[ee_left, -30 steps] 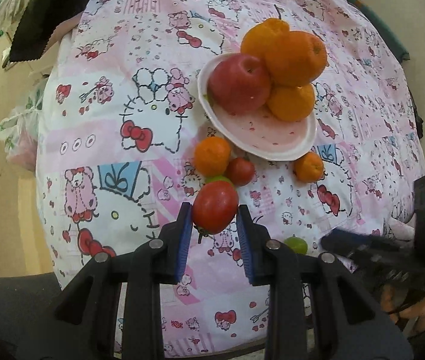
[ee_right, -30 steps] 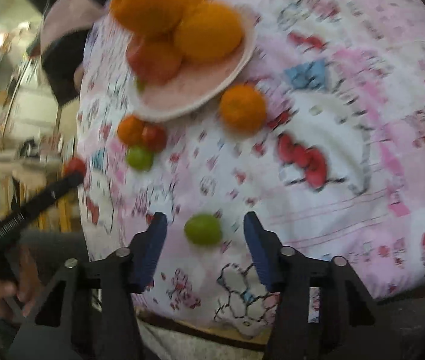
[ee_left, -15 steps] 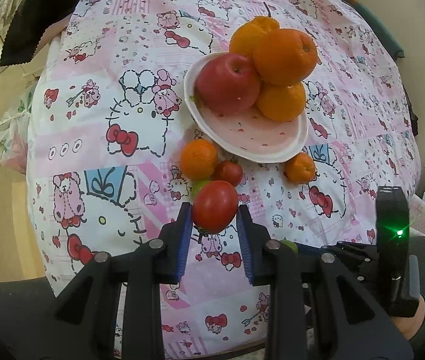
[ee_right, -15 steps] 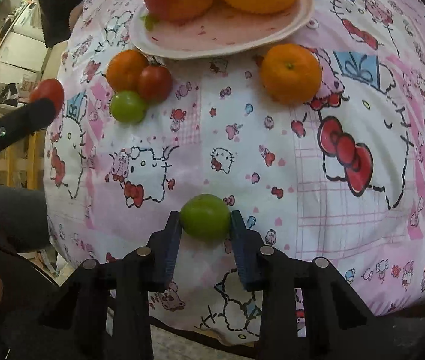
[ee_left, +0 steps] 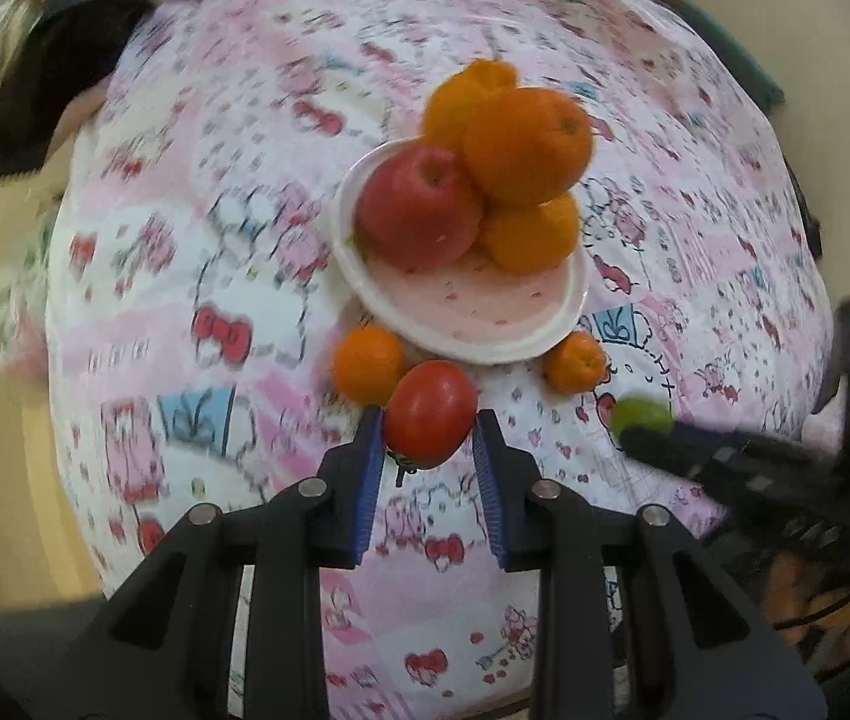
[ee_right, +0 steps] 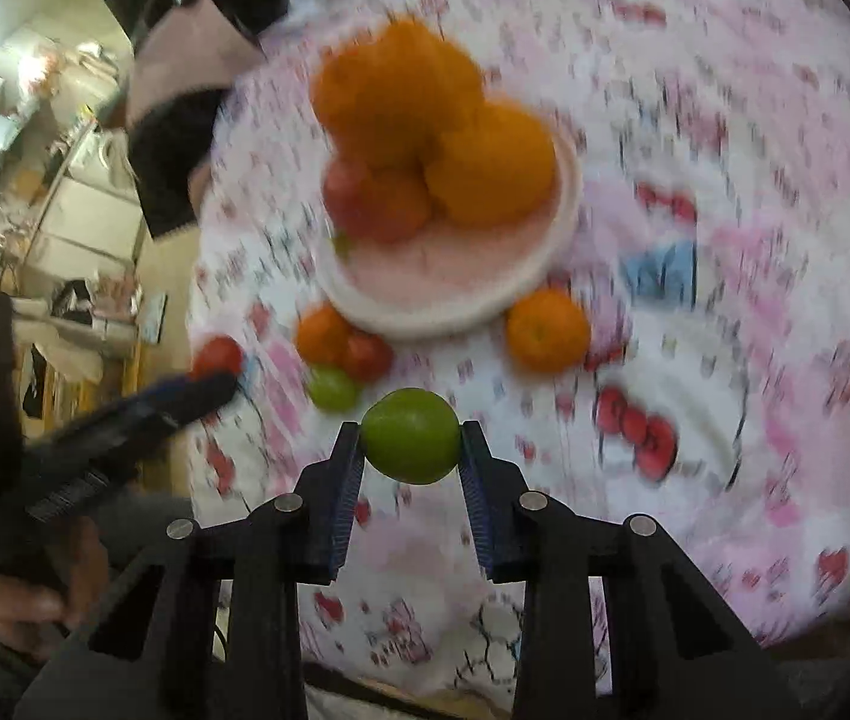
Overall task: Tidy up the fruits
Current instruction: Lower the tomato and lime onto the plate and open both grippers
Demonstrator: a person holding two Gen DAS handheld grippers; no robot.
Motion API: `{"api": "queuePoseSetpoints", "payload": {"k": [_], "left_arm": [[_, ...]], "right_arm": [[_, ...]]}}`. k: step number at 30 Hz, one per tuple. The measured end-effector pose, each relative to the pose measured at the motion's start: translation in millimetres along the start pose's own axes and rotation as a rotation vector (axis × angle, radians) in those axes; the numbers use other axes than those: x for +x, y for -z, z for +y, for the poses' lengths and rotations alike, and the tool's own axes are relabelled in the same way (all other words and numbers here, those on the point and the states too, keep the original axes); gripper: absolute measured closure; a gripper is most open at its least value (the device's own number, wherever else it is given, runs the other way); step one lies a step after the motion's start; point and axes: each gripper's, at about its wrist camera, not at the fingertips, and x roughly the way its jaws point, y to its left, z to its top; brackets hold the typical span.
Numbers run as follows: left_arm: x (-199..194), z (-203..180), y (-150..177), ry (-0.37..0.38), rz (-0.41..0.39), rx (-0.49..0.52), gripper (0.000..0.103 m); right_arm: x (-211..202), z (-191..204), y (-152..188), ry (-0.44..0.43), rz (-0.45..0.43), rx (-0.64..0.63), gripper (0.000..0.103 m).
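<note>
The left tongs [ee_left: 430, 438] grip a red tomato [ee_left: 430, 413], held above the patterned cloth [ee_left: 197, 276] just in front of the plate [ee_left: 461, 312] piled with an apple [ee_left: 419, 210] and oranges [ee_left: 526, 144]. The right tongs [ee_right: 410, 444] are clamped on a green fruit [ee_right: 410, 435], lifted clear of the cloth, near the plate.
</note>
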Motion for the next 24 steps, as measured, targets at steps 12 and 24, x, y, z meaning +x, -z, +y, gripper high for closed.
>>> {"api": "queuePoseSetpoints", "payload": {"k": [12, 24], "left_arm": [[62, -16, -46, 0.009, 0.037, 0.067, 0.077], [89, -21, -46, -0.051, 0.059, 0.105, 0.077]], "right_arm": [[36, -22, -68, 0.036, -0.02, 0.045, 0.069], [81, -30, -68, 0.098, 0.043, 0.001, 0.069]]}}
